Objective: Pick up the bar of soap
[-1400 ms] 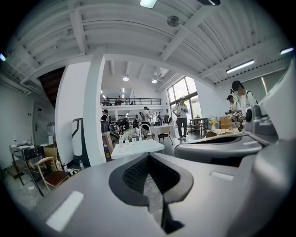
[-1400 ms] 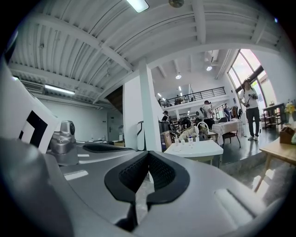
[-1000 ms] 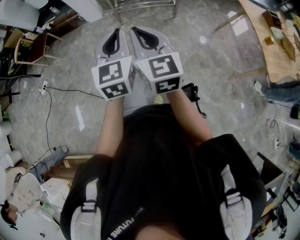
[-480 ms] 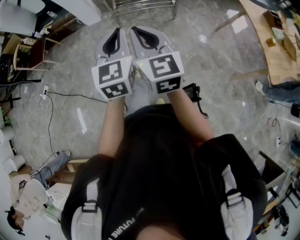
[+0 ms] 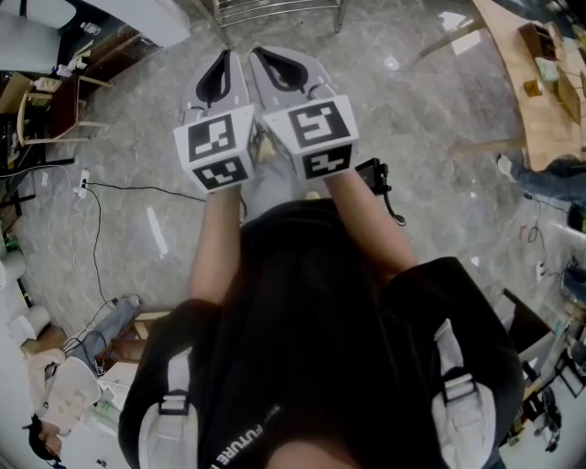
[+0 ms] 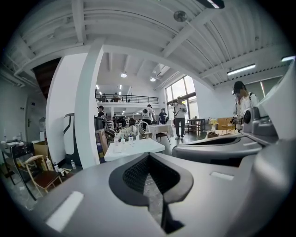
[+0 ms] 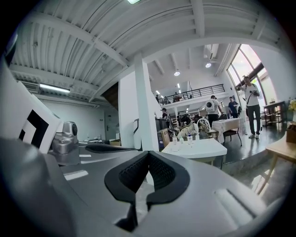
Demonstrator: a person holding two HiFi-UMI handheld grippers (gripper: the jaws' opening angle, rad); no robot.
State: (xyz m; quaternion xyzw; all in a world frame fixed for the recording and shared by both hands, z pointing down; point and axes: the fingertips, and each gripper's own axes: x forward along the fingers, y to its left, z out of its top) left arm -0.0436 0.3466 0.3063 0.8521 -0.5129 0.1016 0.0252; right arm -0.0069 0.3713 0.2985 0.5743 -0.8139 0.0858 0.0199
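Observation:
No bar of soap can be made out in any view. In the head view my left gripper (image 5: 223, 59) and right gripper (image 5: 260, 53) are held side by side in front of the person's chest, over the grey stone floor. Both point forward and level. In the left gripper view the left gripper (image 6: 149, 155) has its tips together with nothing between them. The right gripper (image 7: 148, 152) is shut and empty in the same way. Ahead of both stands a white table (image 6: 135, 149) with small bottles (image 6: 124, 138) on it, also seen as the white table (image 7: 200, 149) in the right gripper view.
A metal rack's legs (image 5: 275, 9) stand just ahead on the floor. A wooden table (image 5: 540, 82) is at the right and a chair (image 5: 55, 101) at the left. A cable (image 5: 92, 192) and a black device (image 5: 374, 179) lie on the floor. A white pillar (image 6: 85, 106) and several people (image 6: 179, 115) stand farther off.
Both grippers stay shut and pressed side by side. The head view has shifted slightly, so the floor and furniture sit a little differently in it.

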